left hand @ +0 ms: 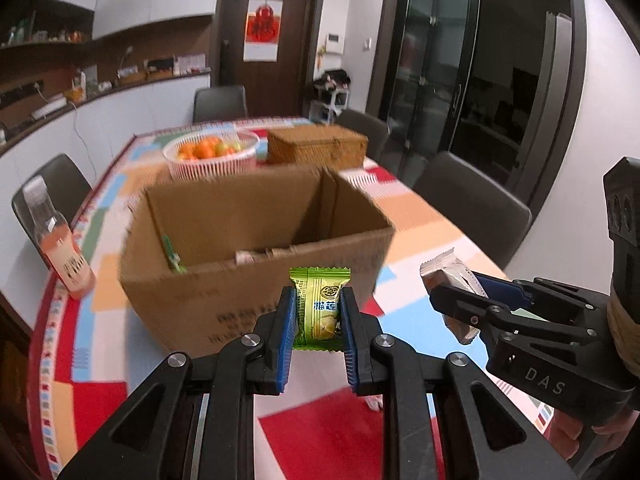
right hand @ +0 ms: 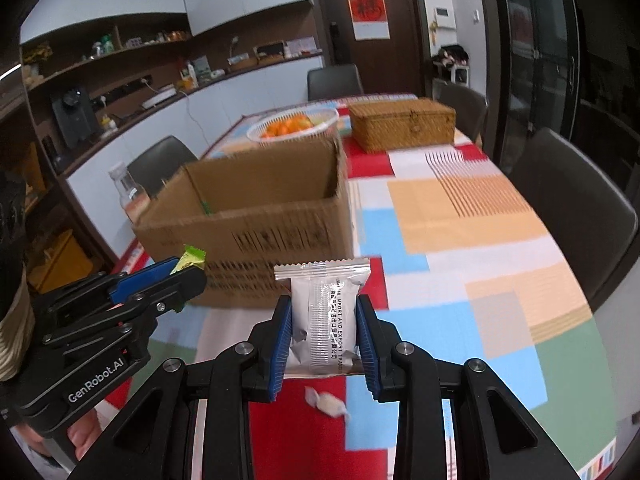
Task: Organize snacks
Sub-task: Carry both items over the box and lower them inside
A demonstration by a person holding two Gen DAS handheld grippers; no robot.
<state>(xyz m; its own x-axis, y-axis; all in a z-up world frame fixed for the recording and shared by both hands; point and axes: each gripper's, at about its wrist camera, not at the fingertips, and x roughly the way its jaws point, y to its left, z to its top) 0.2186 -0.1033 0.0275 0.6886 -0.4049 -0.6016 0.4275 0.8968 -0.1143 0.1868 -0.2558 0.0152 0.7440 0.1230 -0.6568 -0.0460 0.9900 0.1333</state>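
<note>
My left gripper (left hand: pixel 318 312) is shut on a green snack packet (left hand: pixel 319 307), held upright above the table just in front of an open cardboard box (left hand: pixel 248 256). In the right wrist view that same left gripper (right hand: pixel 182 274) shows at the left with the green packet (right hand: pixel 191 258) in it. My right gripper (right hand: pixel 323 322) is shut on a silver-white snack packet (right hand: pixel 323 312), also near the cardboard box (right hand: pixel 256 224). The left wrist view shows the right gripper (left hand: pixel 452 292) with the silver packet (left hand: pixel 446 276). Some packets lie inside the box. A small white wrapped candy (right hand: pixel 326 400) lies on the table below the right gripper.
A colourful patchwork tablecloth (right hand: pixel 460 216) covers the table. Behind the box stand a white basket of oranges (left hand: pixel 212 154) and a wicker case (left hand: pixel 316 146). A pink-labelled bottle (left hand: pixel 60 248) stands at the table's left edge. Dark chairs (right hand: pixel 572 208) surround the table.
</note>
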